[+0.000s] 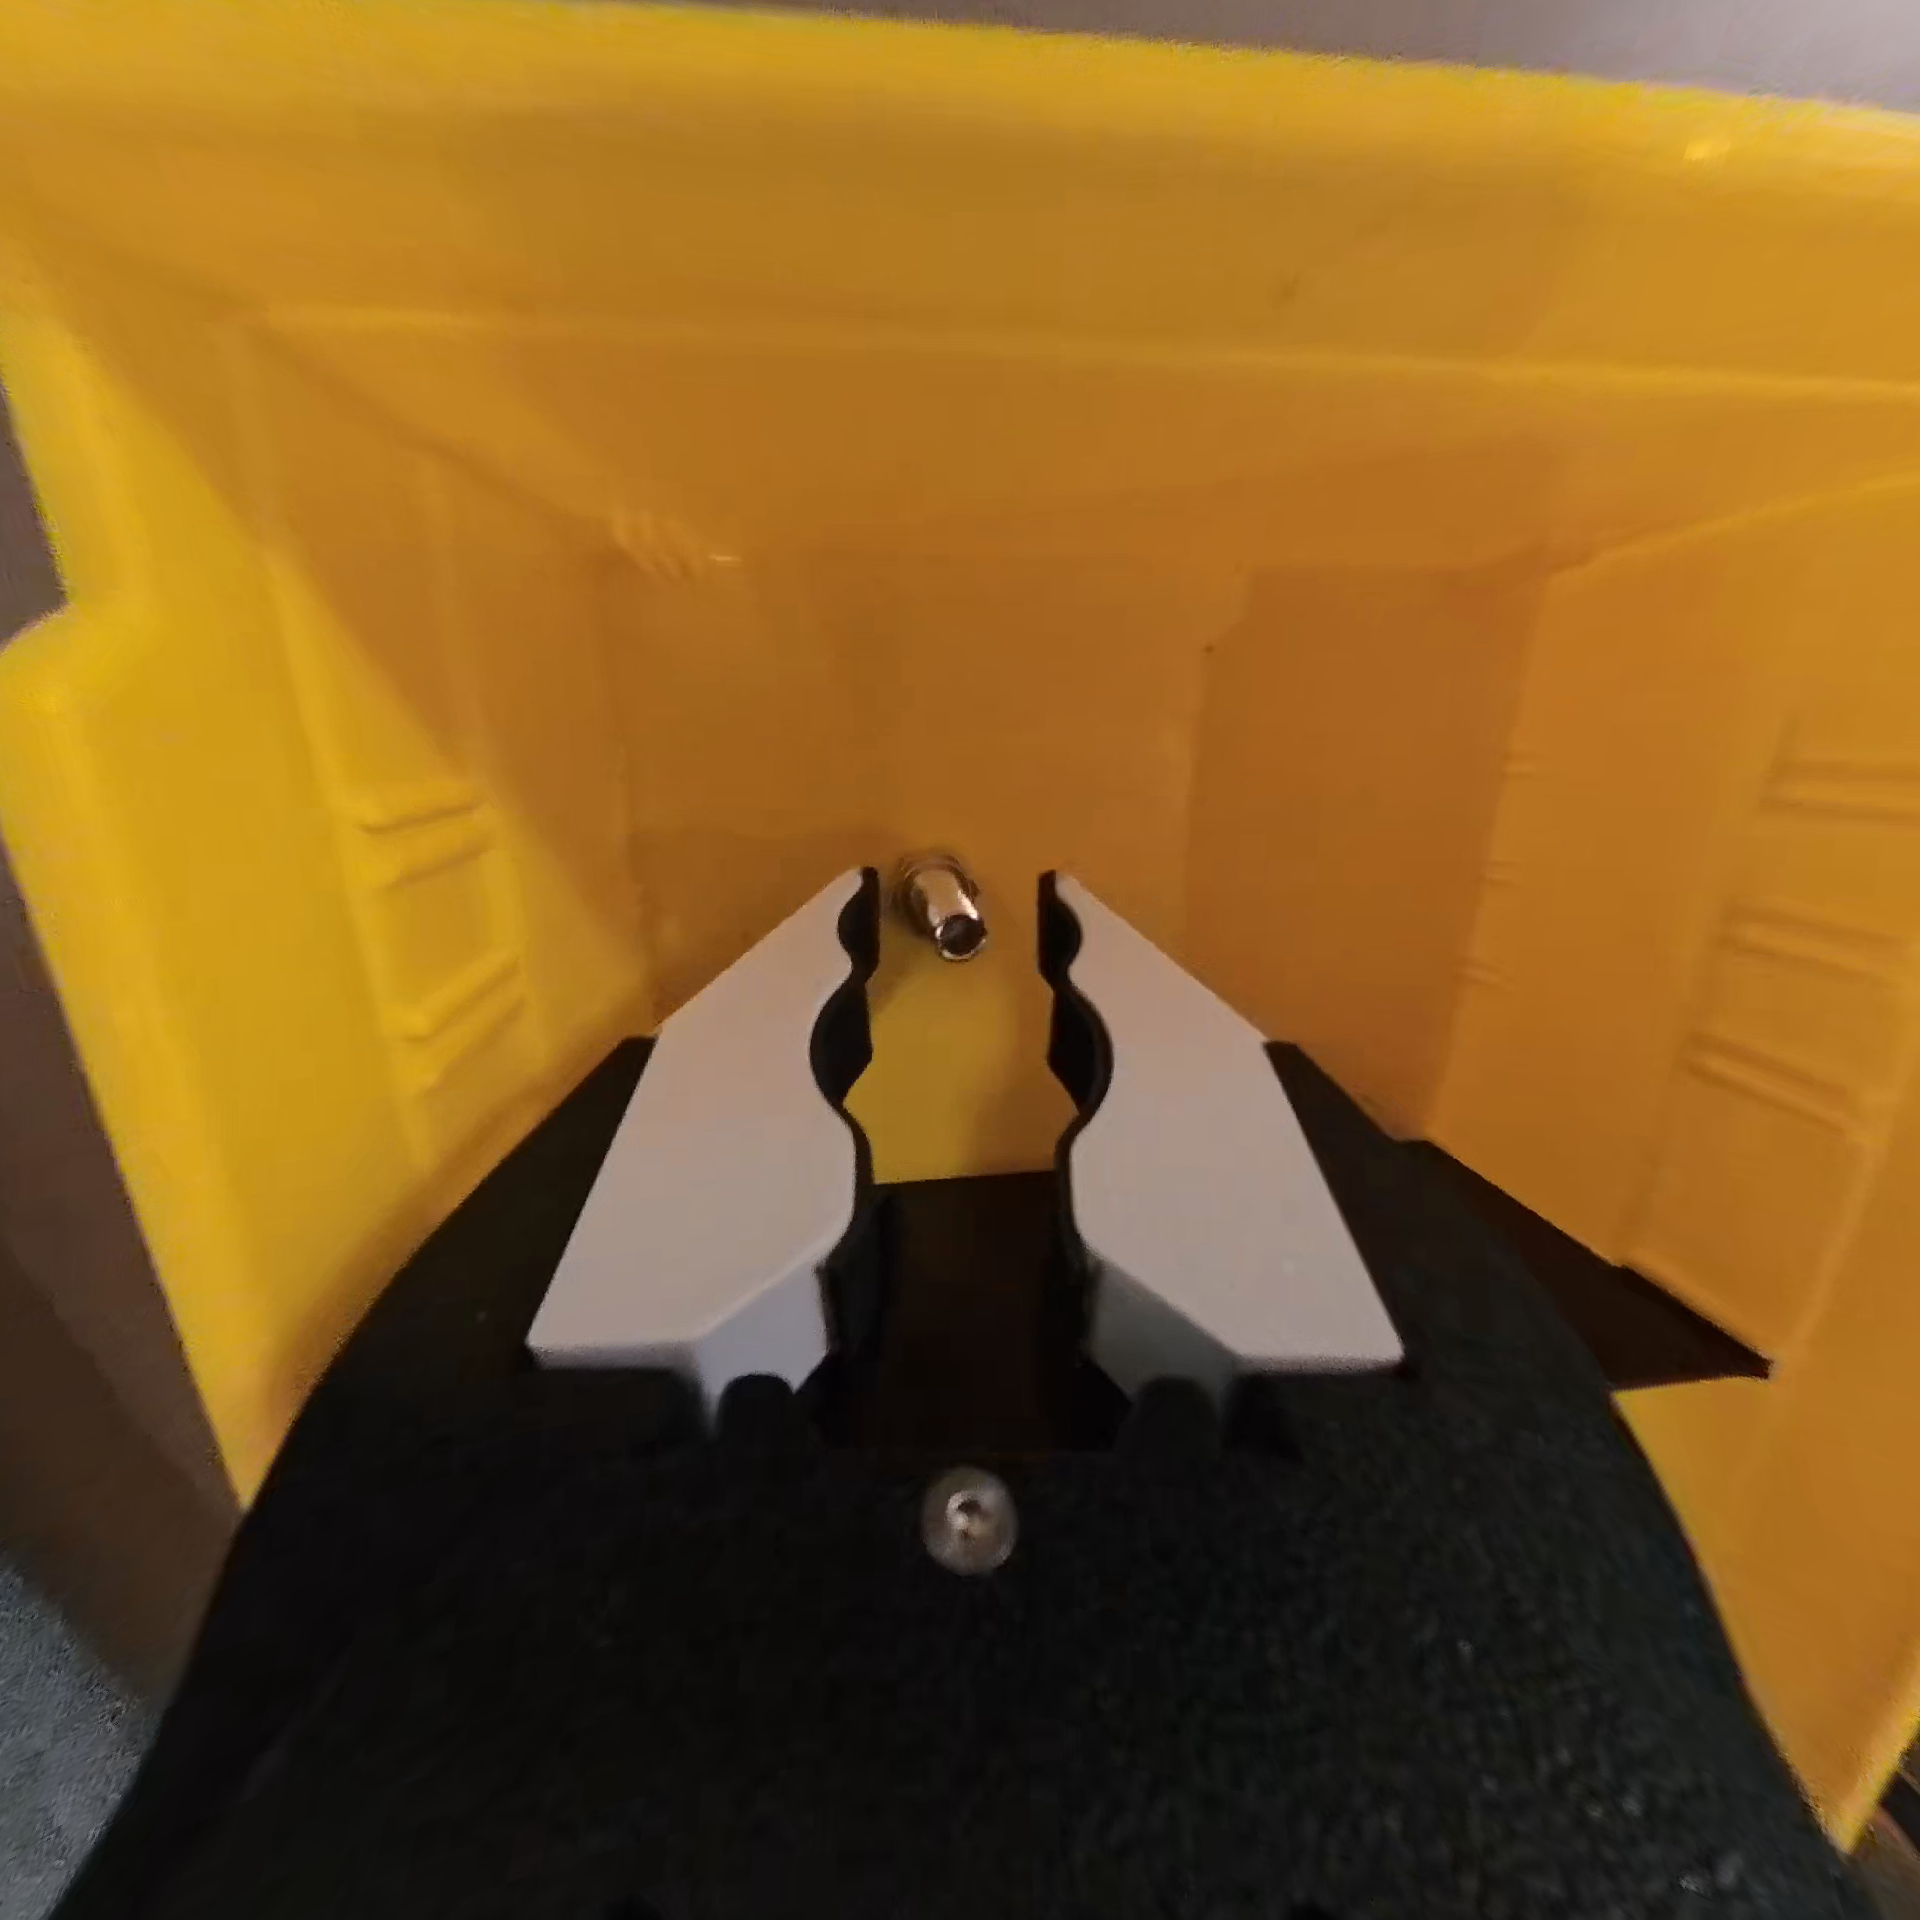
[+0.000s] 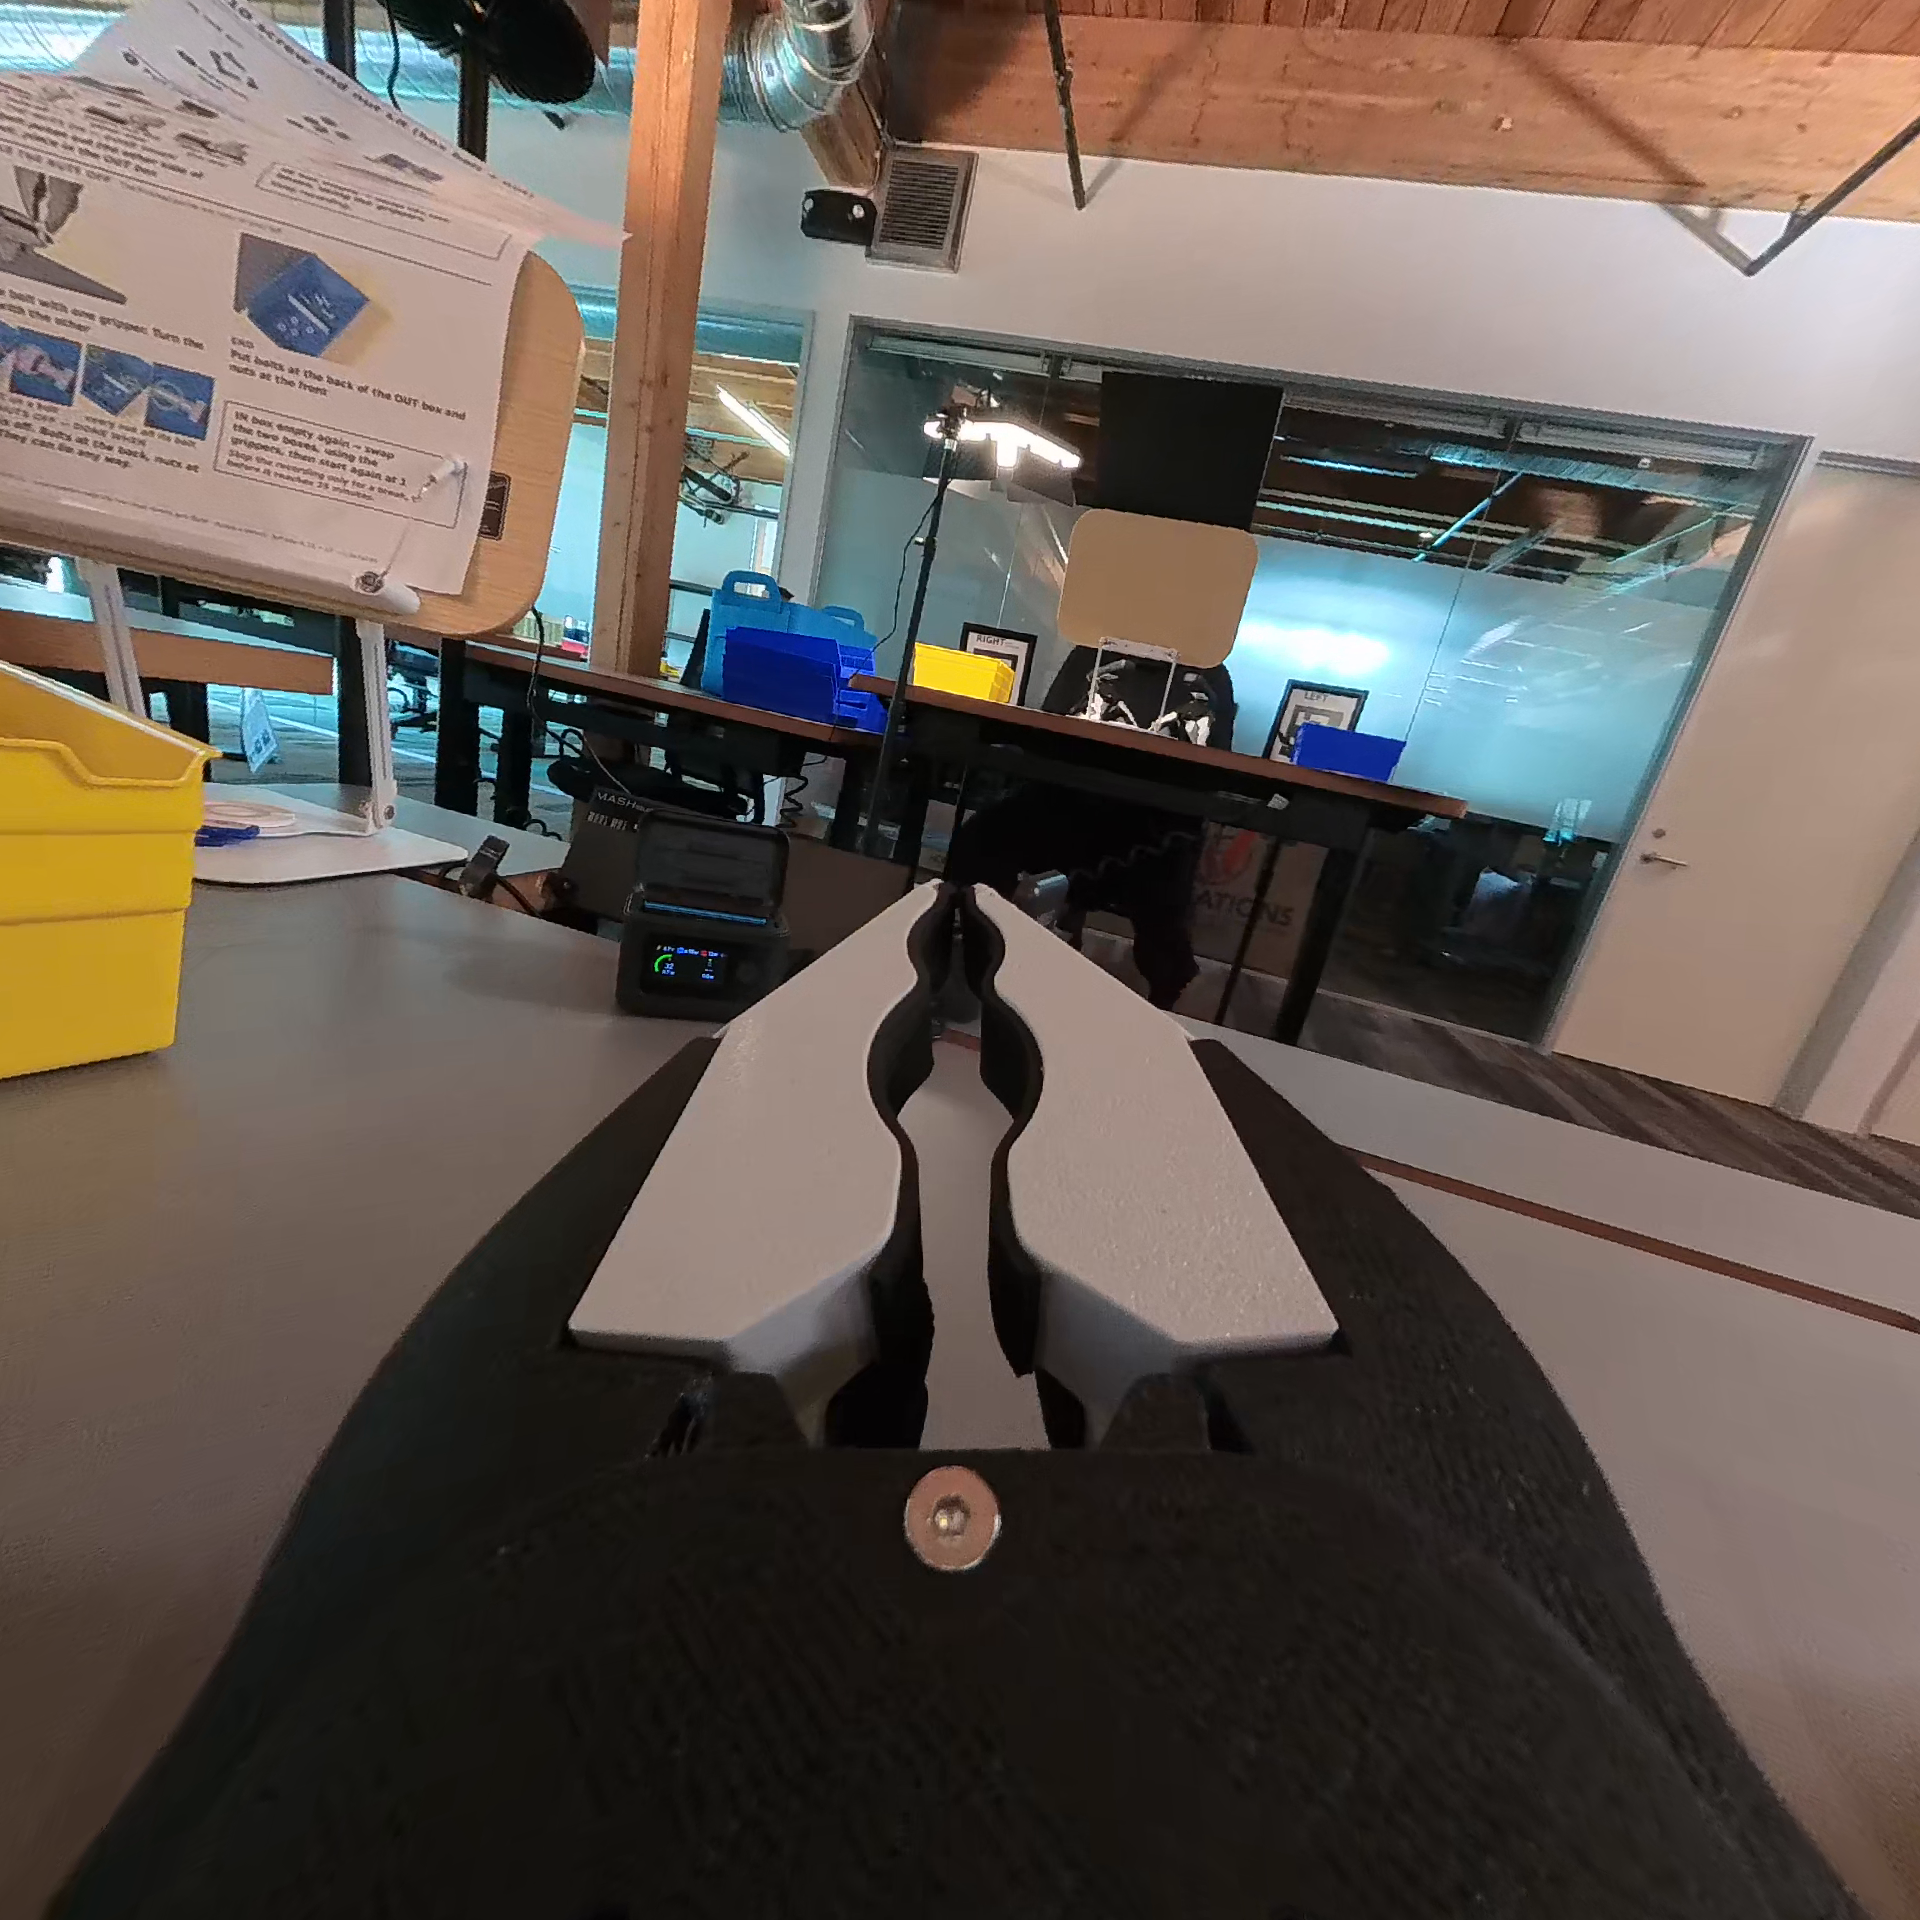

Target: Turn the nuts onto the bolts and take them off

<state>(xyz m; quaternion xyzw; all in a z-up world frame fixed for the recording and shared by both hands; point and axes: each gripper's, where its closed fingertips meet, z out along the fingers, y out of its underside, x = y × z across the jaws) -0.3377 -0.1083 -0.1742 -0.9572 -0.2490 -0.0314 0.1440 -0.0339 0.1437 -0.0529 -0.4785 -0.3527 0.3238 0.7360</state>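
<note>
In the left wrist view my left gripper (image 1: 956,883) is open inside a yellow plastic bin (image 1: 935,468). A small shiny metal bolt or nut (image 1: 943,912) lies on the bin floor between my fingertips, nearer the left one; the jaws do not touch it. In the right wrist view my right gripper (image 2: 958,894) is shut with the tips together and nothing visible between them. It hovers low over the grey table (image 2: 312,1143), pointing out at the room. A yellow bin (image 2: 83,883) stands at the left of that view.
A paper instruction sheet on a wooden stand (image 2: 260,343) rises behind the yellow bin. A small black device with a lit screen (image 2: 691,935) sits at the table's far edge. Other tables with blue bins (image 2: 790,655) stand farther back. The tips of one gripper are about 40 cm away from the tips of the other.
</note>
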